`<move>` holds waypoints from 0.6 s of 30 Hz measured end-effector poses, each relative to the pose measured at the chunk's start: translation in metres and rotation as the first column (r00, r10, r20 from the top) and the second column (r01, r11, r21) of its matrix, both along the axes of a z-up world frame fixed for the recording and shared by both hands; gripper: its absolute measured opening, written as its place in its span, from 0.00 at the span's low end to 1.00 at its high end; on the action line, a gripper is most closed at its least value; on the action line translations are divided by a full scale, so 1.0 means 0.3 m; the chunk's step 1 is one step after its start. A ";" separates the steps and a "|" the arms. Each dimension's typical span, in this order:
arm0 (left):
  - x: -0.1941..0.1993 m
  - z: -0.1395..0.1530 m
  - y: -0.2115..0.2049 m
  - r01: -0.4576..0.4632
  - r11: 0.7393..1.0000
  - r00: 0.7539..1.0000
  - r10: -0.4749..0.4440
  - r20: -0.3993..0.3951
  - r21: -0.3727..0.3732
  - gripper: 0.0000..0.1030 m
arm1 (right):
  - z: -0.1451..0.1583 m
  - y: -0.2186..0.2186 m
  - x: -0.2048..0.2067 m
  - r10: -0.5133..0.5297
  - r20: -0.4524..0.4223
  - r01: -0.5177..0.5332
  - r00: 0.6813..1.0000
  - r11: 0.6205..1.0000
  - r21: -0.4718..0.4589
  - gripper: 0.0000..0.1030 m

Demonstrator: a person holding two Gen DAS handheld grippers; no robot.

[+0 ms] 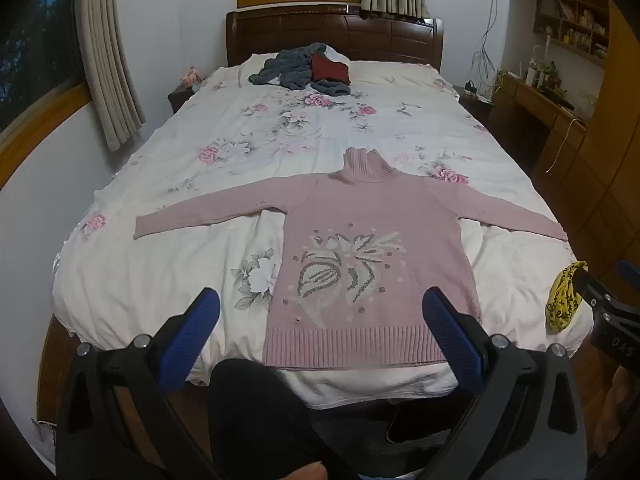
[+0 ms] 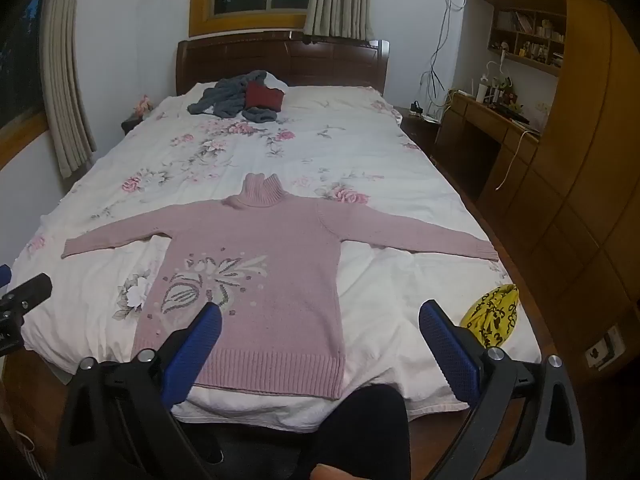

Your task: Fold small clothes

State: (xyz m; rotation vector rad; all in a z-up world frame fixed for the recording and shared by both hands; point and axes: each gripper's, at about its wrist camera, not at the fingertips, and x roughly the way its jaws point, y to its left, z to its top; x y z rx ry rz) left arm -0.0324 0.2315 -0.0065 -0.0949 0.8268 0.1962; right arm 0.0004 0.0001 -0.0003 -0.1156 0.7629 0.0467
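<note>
A pink turtleneck sweater (image 1: 384, 216) (image 2: 256, 236) lies flat on the floral bed cover, sleeves spread out left and right, hem toward me, with a grey and white flower pattern on its front. My left gripper (image 1: 322, 306) hovers open above the hem near the bed's foot, with nothing between its blue pads (image 1: 188, 344). My right gripper (image 2: 320, 320) is open too, over the hem's right side, holding nothing. In the left wrist view the right gripper's black body (image 1: 608, 312) shows at the right edge.
A yellow patterned cloth (image 1: 566, 296) (image 2: 494, 314) sits at the bed's near right corner. A grey and red pile of clothes (image 1: 308, 66) (image 2: 244, 96) lies by the headboard. The white bed cover (image 1: 160, 272) (image 2: 400, 280) hangs over the foot. A person's dark-clothed leg (image 1: 256, 420) is below.
</note>
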 end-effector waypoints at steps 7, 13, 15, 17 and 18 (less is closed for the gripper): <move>-0.002 0.001 0.000 -0.002 1.000 1.000 0.002 0.000 -0.001 0.97 | 0.001 -0.001 0.000 0.001 0.006 -0.001 1.000 1.000 0.003 0.97; 0.024 0.018 0.005 -0.001 1.000 1.000 0.001 0.005 0.001 0.97 | 0.001 -0.006 0.009 0.007 0.009 -0.007 1.000 1.000 0.004 0.97; 0.002 0.016 0.002 -0.001 1.000 1.000 0.001 0.010 0.002 0.97 | -0.001 -0.013 0.005 0.007 0.012 -0.007 1.000 1.000 0.001 0.97; 0.008 0.028 0.011 -0.002 1.000 1.000 0.002 0.013 0.002 0.97 | -0.002 -0.007 0.009 0.006 0.013 -0.006 1.000 1.000 0.000 0.97; 0.010 0.030 0.012 -0.002 1.000 1.000 0.001 0.013 0.003 0.97 | -0.003 -0.007 0.010 0.007 0.012 -0.007 1.000 1.000 0.000 0.97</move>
